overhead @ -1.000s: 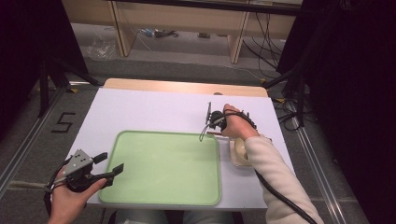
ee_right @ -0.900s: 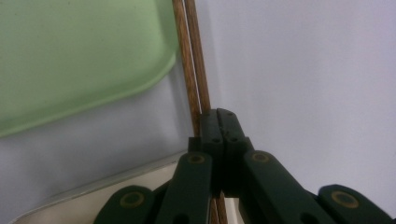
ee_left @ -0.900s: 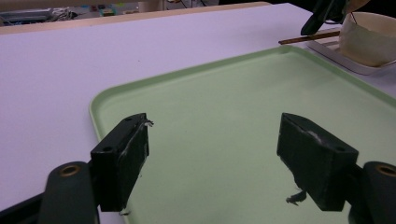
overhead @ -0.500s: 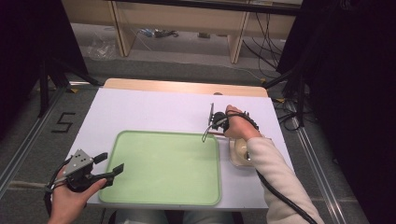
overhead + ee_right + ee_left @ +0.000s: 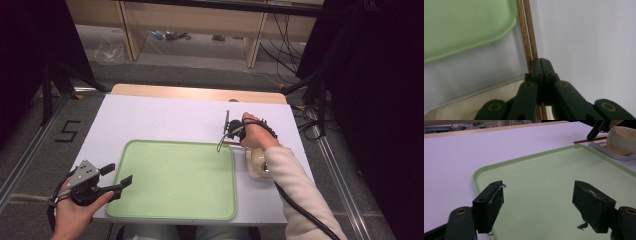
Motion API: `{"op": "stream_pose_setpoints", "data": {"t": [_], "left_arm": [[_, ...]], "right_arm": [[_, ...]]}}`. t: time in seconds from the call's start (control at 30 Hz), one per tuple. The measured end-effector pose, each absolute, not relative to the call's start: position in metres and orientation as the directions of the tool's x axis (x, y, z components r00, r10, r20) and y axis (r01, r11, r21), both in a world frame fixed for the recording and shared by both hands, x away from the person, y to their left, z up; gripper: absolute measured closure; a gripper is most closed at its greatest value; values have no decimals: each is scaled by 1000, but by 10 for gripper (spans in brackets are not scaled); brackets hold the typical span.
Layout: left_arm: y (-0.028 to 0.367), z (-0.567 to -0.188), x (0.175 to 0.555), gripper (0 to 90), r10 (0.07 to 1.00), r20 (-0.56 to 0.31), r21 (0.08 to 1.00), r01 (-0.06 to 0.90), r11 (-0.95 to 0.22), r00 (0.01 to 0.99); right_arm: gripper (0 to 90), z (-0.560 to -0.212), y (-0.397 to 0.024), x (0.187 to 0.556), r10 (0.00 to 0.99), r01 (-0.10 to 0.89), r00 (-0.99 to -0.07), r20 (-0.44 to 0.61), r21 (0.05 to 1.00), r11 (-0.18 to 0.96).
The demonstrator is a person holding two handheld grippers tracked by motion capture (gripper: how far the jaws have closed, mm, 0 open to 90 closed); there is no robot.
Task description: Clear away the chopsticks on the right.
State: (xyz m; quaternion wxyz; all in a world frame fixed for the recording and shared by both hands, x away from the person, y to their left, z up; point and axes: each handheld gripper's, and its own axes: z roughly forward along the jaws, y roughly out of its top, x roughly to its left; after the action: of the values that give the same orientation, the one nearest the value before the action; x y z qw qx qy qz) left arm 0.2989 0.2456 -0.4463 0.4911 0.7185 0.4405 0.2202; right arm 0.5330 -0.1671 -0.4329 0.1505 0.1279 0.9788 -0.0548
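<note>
The right gripper is clamped on a pair of thin, dark-brown wooden chopsticks, lying side by side just beyond the green tray's corner, over the white dish. The left gripper stands wide, holding nothing.

The white-topped bench bears a pale green tray near its front; just right of it lies a small white tray holding a cream bowl.
</note>
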Motion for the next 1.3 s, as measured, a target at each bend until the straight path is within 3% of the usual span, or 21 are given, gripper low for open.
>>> {"op": "stream_pose_setpoints", "data": {"t": [0.53,1.3], "left_arm": [[246,-446,299,248,849,-117,899,418,-130,515],[246,-447,299,248,849,-118,899,418,-129,516]], "right_arm": [[900,-433,-167,534,265,300,-912,-314,-68,951],[900,-433,-164,535,235,265,-926,-294,-66,962]]}}
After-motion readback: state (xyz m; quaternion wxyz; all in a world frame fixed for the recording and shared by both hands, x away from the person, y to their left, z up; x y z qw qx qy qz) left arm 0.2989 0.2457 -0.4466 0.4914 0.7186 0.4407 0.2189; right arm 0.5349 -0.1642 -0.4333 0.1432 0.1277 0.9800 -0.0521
